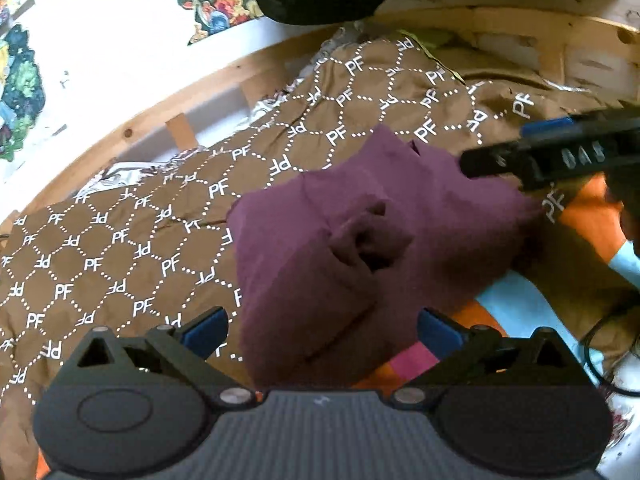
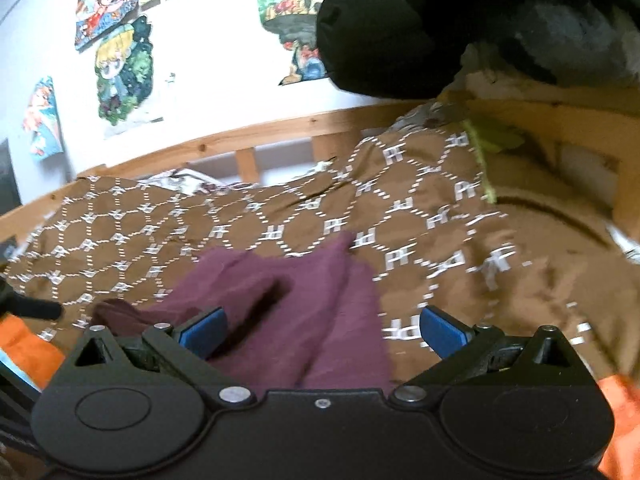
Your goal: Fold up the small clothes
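So I've got the little purple garment [image 1: 360, 240] lying in a loose bunch on the brown PF-print blanket [image 1: 120, 248] that covers the bed, roughly in the middle, with the wooden bed rail [image 1: 132, 132] and the poster wall behind it. Makes sense to work here, since the blanket is a big soft flat-ish spot to spread things on. My left tongs [image 1: 322, 330] are spread wide with nothing pinched; the near edge of the garment sits just in front of the blue pads, so I read this as hovering between grabs rather than holding anything. The right tongs [image 2: 322, 330] are also wide apart from their own view, cloth lying under and between the fingers but not clamped as far as I can see. From the left camera, the right tongs come in from the side at the garment's far right edge, which I'd guess is so each side gets its own corner. The cloth is rumpled with a deep crease in the middle, so the fold looks barely started or needs redoing. There's a black bundle [image 2: 392, 28] piled up at the head end, well apart from it.
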The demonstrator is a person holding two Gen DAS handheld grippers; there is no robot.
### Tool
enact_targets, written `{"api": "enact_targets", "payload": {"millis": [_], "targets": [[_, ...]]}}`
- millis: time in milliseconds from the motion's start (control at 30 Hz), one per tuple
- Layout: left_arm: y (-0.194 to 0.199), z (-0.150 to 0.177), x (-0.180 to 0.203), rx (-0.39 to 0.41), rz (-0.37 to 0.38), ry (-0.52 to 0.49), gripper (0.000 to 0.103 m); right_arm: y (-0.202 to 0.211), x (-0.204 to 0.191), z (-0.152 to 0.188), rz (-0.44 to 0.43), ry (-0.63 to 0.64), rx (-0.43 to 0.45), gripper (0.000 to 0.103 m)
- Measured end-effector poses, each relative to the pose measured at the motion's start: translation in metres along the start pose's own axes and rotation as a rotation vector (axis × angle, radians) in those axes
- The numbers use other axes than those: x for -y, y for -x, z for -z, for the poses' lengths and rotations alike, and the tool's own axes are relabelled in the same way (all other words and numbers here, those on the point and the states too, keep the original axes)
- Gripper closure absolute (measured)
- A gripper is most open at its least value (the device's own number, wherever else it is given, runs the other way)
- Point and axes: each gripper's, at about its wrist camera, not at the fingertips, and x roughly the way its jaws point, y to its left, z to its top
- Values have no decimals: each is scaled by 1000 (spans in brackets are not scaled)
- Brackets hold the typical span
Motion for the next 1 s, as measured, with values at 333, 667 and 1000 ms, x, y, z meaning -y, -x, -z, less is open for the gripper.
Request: {"api": "enact_targets", "payload": {"millis": [333, 667, 1000], "targets": [[-26, 4, 4, 13, -29, -109, 1, -67, -13, -34, -173, -119, -184, 4], [-24, 8, 4, 110, -34, -200, 12, -139, -15, -32, -191, -315, -309, 48], [-23, -4, -1, 134, 53, -105, 82, -141, -22, -43, -180, -220, -285, 90]]}}
